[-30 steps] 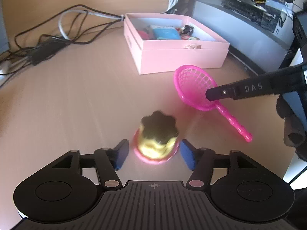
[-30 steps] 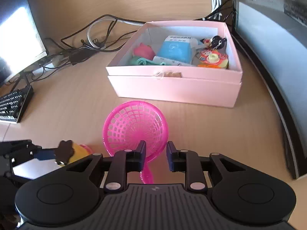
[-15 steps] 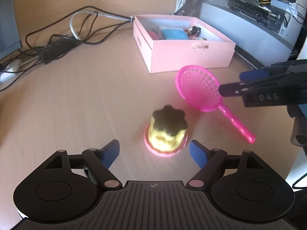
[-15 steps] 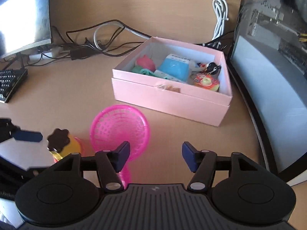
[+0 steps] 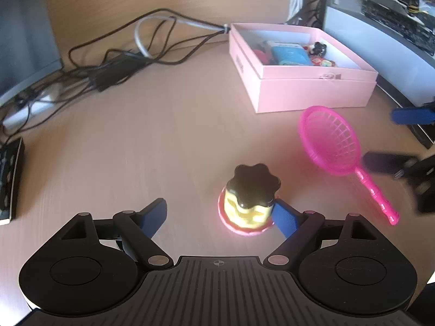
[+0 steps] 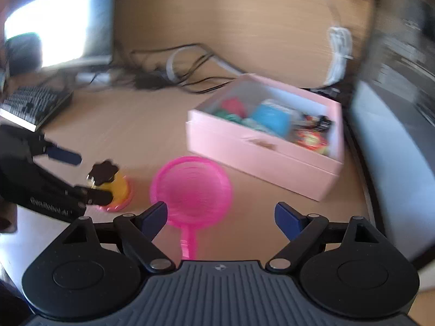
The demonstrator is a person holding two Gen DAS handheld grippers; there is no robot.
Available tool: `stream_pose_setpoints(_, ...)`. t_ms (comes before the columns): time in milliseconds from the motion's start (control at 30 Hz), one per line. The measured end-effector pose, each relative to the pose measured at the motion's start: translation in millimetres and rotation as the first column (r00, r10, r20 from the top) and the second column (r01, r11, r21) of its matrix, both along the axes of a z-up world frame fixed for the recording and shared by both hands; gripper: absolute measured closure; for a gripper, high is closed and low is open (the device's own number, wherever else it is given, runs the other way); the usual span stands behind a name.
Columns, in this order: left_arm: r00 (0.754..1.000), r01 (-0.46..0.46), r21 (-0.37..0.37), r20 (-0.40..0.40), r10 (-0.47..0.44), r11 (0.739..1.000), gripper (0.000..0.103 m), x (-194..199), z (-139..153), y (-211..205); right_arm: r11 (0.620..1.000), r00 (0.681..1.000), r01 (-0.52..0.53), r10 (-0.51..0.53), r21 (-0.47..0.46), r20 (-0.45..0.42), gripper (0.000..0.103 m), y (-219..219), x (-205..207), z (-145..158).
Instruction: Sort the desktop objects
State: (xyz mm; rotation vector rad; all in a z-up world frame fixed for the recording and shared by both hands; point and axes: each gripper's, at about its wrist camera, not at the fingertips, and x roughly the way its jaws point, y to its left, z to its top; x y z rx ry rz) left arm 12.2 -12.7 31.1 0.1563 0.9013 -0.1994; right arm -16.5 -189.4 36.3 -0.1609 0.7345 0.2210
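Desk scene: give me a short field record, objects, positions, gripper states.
surface: wooden desk
box: pink box, open, already holding small items
net: pink toy net, lying on the desk near the box
toy: yellow toy with black top, upright on a pink base
left gripper: opening, toy between the fingers, gripped by neither
right gripper: opening, net handle below it, not gripped

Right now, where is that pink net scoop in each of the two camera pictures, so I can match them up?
Left wrist view: the scoop lies right of centre on the desk, handle pointing to the lower right.
Right wrist view: the scoop lies low at centre, handle running down between the open claw's fingers.
Shared landmark: the pink box, just beyond the scoop in both.
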Motion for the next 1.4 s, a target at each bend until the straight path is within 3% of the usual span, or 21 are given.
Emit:
stream_pose_setpoints(233,0.999,-0.032,-0.005,-0.012,0.032,0.999,0.012,-7.2,1.6,12.1,0.993,0.994,-0.092,0.087,-0.076,-0.064,0.016,31.7,35.3,-25.7)
stream_pose_setpoints(267,0.999,-0.031,-0.01,-0.014,0.031,0.999,0.012,-7.9,2.2,12.8,0.993,0.994,-0.093,0.088,-0.072,-0.071,0.021,32.5,38.3,-26.6)
stream_pose_setpoints(467,0.999,0.04,-0.099,0.005,-0.04,0.994,0.01,-14.0,5.1,7.8,0.997,0.996,-0.057,0.054,-0.046,-0.064,0.021,23.0,36.2,-18.0)
stream_pose_setpoints(600,0.996,0.086,-0.089,0.016,-0.085,0.992,0.011,-10.4,-1.6,-9.2,0.999,0.998,-0.029,0.027,-0.028,-0.064,0.021,11.9,25.6,-10.9)
stream_pose_setpoints(800,0.998,0.058,-0.038,-0.006,-0.058,0.998,0.021,8.8,-15.5,-24.4,1.0,0.997,0.022,-0.021,0.004,-0.077,0.021,-3.0,9.6,-5.6)
stream_pose_setpoints(900,0.997,0.083,-0.032,0.002,-0.083,0.996,0.042,10.6,-11.7,-25.5,0.999,0.996,0.044,-0.042,0.023,-0.08,0.021,-10.1,2.7,0.5)
stream_pose_setpoints(933,0.996,0.091,-0.037,-0.001,-0.091,0.995,0.042,10.1,-9.8,-25.6,0.998,0.996,0.051,-0.049,0.031,-0.079,0.021,-12.5,1.3,3.7)
stream_pose_setpoints(1133,0.991,0.135,-0.053,0.016,-0.134,0.989,0.043,7.2,3.2,-33.1,0.99,0.995,0.102,-0.102,0.099,-0.01,0.021,-35.2,1.4,48.9)
stream_pose_setpoints(1400,0.965,0.208,-0.116,0.184,-0.185,0.971,0.043,45.0,64.3,-64.0,0.985,0.968,0.147,-0.162,0.087,0.193,0.021,-58.3,46.8,136.1)
